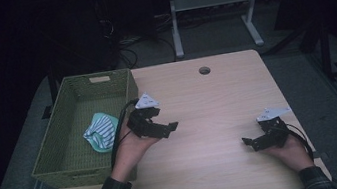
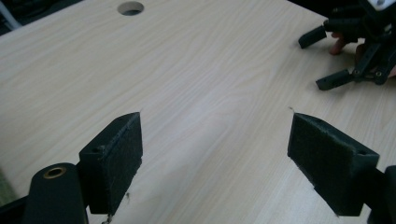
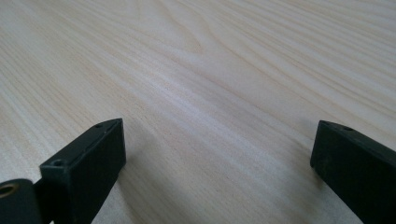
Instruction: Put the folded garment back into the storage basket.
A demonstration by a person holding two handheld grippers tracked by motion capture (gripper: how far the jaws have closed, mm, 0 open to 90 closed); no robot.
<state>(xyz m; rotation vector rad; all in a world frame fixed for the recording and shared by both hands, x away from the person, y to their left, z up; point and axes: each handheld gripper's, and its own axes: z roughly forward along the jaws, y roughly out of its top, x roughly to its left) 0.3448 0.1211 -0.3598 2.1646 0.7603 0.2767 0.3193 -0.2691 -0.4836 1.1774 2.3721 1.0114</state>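
Striped cloth point(image 1: 101, 131) already lies in my green basket point(image 1: 73, 162), and with my left gripper point(image 1: 161, 126) and right gripper point(image 1: 250, 142) both spread wide and empty over the bare table point(image 1: 207, 98), a careless leftward swing could knock the basket rim.

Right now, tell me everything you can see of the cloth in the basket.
The cloth is a crumpled bundle, white with dark stripes and teal edging, seemingly soft fabric. It lies on the floor of the green woven basket, toward its right wall. Nothing grips it; the left gripper is open over the table beside the basket.
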